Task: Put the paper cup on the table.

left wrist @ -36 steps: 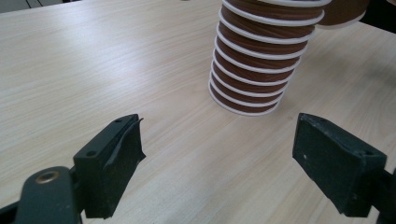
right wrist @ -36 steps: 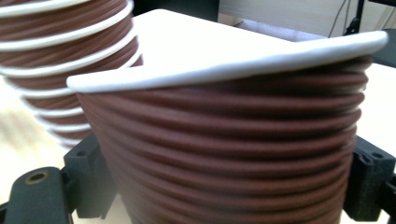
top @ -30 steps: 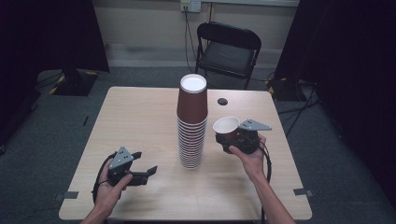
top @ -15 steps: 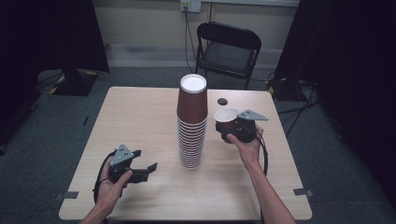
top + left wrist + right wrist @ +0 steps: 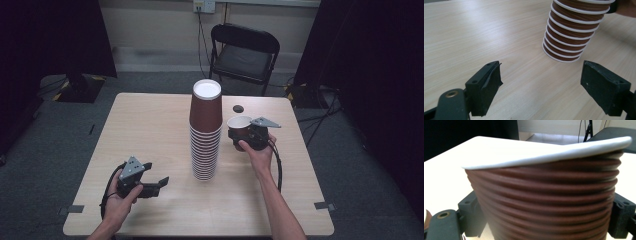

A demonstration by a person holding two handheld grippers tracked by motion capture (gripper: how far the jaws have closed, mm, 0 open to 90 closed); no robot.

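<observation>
A recording lab: black curtains (image 5: pixel 60 35) flank a bare table (image 5: pixel 150 130), folding chair (image 5: pixel 243 52), wall socket (image 5: pixel 203 6), trailing cables (image 5: pixel 320 107).

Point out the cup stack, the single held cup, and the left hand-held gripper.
cup stack (image 5: pixel 205 131): high view, ribbed middle of the stack.
single held cup (image 5: pixel 544 202): right gripper view, brown ribbed wall.
left hand-held gripper (image 5: pixel 541 86): left gripper view, midway between open jaws.

High view: fixed overhead, facing forward and down on the pale wooden table (image 5: pixel 150 130). Left gripper view: low, close to the tabletop, sharing the tall stack of ribbed brown paper cups (image 5: pixel 574 32). Right gripper view: pressed close against a single ribbed brown paper cup (image 5: pixel 546 202).
</observation>
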